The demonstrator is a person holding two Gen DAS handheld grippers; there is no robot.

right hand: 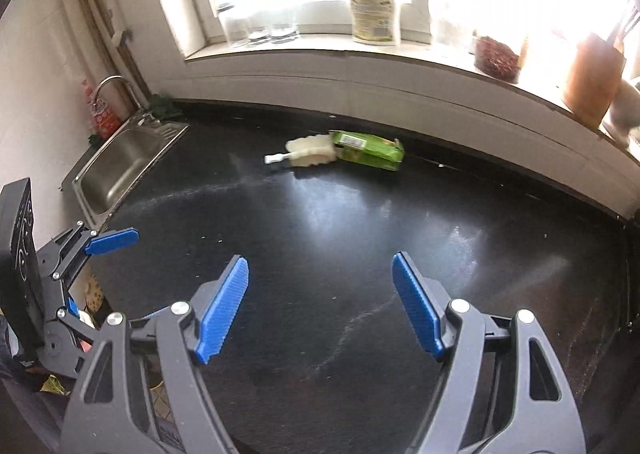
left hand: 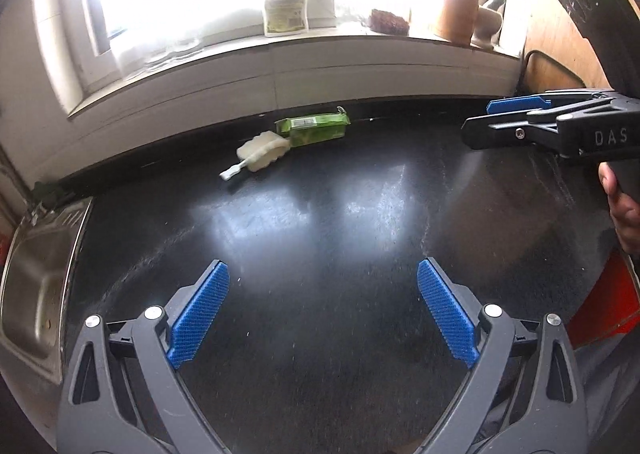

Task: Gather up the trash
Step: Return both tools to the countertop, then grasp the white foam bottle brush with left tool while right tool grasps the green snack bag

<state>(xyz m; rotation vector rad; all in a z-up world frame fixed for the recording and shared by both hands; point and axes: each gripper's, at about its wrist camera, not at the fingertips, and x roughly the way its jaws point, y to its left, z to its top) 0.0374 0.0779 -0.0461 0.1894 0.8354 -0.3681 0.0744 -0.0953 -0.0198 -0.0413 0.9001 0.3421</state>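
Back against the wall, under the windowsill, sit the green carton (right hand: 367, 151) and a crumpled white wrapper (right hand: 310, 151) touching it — probably shoved there off the working part of the bench (right hand: 360, 254). Both well apart from me. My right hand-held gripper (right hand: 320, 308) is spread wide and empty, tilted down at the bench; left hand-held gripper (left hand: 323, 314) likewise — nothing grabbed yet.

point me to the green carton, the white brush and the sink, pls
green carton (right hand: 370, 149), right wrist view, on its top face.
white brush (right hand: 312, 151), right wrist view, on the fluffy head.
sink (right hand: 120, 157), right wrist view, on the steel basin.
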